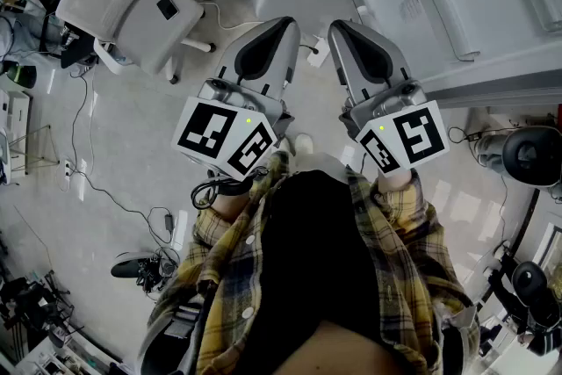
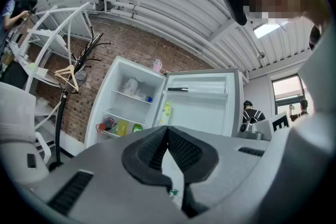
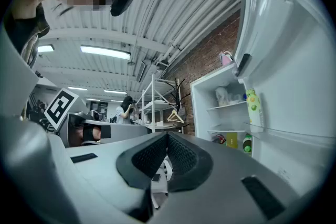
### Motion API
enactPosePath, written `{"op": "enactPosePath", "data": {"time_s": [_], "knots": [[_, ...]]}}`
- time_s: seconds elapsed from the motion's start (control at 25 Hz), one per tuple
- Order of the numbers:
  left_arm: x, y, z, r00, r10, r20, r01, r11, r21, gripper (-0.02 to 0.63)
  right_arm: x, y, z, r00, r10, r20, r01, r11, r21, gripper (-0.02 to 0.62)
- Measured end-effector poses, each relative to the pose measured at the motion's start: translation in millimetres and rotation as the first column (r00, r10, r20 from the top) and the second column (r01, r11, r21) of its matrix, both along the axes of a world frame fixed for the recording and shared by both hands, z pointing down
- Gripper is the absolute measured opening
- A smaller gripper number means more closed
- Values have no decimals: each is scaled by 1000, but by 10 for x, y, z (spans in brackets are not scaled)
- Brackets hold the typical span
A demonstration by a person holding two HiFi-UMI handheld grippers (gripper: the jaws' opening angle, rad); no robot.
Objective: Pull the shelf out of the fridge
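Observation:
A white fridge [image 2: 107, 107] stands open some way ahead against a brick wall, and its door [image 2: 202, 105] is swung wide. Inside, an upper shelf [image 2: 132, 96] carries a white bundle, while a lower shelf [image 2: 116, 132] holds a red item, a yellow box and a green bottle. The right gripper view shows the same fridge [image 3: 202, 107] and its shelves [image 3: 227, 106] from the other side, with the door [image 3: 286, 86] close on the right. My left gripper [image 2: 168, 131] is shut and empty. My right gripper [image 3: 168, 136] is shut and empty too. Both [image 1: 279, 26] [image 1: 339, 29] are held side by side at chest height, far from the fridge.
A grey office chair [image 1: 132, 0] stands at the left, with cables [image 1: 105, 189] on the floor. A coat stand with a hanger [image 2: 71, 71] is left of the fridge beside a white rack [image 3: 152, 107]. People stand in the background [image 2: 251, 110] [image 3: 126, 107].

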State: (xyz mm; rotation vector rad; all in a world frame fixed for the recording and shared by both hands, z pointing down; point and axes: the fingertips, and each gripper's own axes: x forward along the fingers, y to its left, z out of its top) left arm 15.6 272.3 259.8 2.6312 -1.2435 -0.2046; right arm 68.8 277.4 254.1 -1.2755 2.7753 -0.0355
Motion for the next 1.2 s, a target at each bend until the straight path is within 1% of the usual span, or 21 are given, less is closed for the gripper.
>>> {"op": "enactPosePath", "data": {"time_s": [0.24,0.52,0.72,0.92,1.08,1.2], "knots": [[81,-39,23,1000,3,9,-3,1000,3,5,54,-32,13,1000,0,10,1,1000,-7,18],[73,-27,24,999,-34,22,34,999,19,5,74,-49,56,999,-36,19,36,999,-9,18],[10,25,22,997,-79,28,78,997,22,5,23,-26,62,996,-81,29,81,997,-9,20],[-82,55,22,994,-107,22,107,994,16,5,-32,-13,72,993,-106,46,107,994,-22,20],[-197,20,19,993,-116,11,116,993,14,5,-112,-51,99,993,-109,42,111,993,-38,18],[-259,-63,68,994,-105,9,105,994,6,5,-179,-134,143,994,-104,36,106,993,-50,20]]}}
